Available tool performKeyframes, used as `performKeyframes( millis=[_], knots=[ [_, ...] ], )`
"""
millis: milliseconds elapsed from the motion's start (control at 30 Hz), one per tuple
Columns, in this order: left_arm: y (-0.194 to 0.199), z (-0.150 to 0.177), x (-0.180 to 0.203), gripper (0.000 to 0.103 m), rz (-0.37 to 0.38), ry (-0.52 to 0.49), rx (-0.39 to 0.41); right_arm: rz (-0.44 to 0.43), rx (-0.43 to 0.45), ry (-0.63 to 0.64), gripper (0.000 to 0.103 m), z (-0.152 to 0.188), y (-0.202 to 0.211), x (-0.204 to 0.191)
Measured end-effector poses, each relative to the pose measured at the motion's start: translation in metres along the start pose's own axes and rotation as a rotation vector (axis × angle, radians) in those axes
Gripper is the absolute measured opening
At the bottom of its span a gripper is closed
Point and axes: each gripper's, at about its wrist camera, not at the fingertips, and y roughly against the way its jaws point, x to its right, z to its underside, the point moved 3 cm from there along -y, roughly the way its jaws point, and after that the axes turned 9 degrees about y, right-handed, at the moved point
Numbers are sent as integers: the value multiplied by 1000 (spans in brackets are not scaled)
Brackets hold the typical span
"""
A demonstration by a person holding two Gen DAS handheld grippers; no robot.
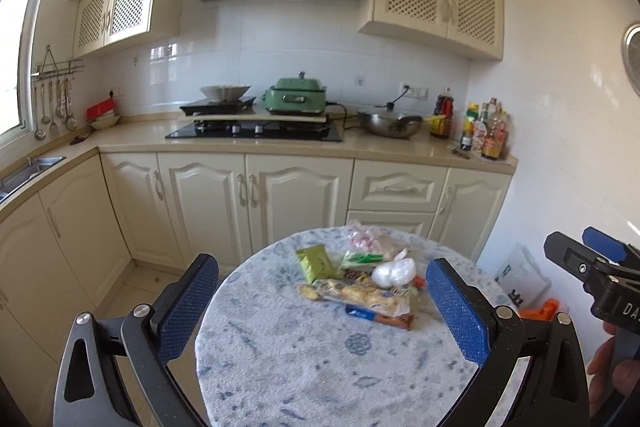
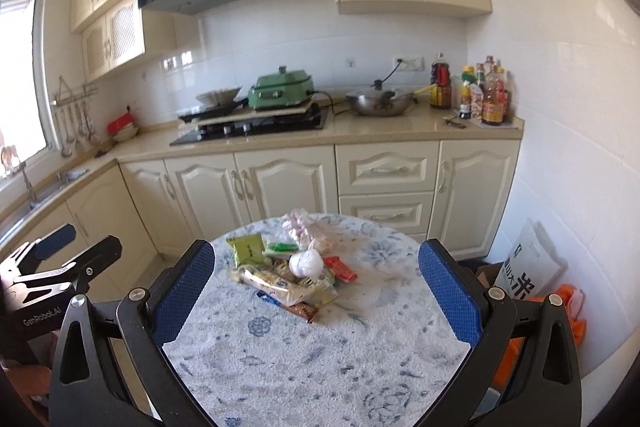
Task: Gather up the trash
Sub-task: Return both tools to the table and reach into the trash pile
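Hovering over the table, nothing picked up yet.

Holding left gripper [image 1: 322,311] and right gripper [image 2: 316,297] spread wide and empty above the near edge of the round table [image 1: 280,367]; aiming at the trash pile [image 2: 288,275] lying at the table's middle-far part. Likely needing a reach forward, then a pinch on one wrapper. Reading "GenRobot.AI" on the left gripper's body.

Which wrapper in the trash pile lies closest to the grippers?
The brown and blue bar wrapper, at the pile's near edge on the table. The green packet and the white crumpled bag sit farther back.
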Motion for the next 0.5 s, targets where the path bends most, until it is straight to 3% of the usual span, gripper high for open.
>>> performKeyframes(
  millis=[500],
  knots=[
    [-119,-2,-39,102,-93,65,-199,-191,-304,148,102,59,-169,-51]
  ],
)
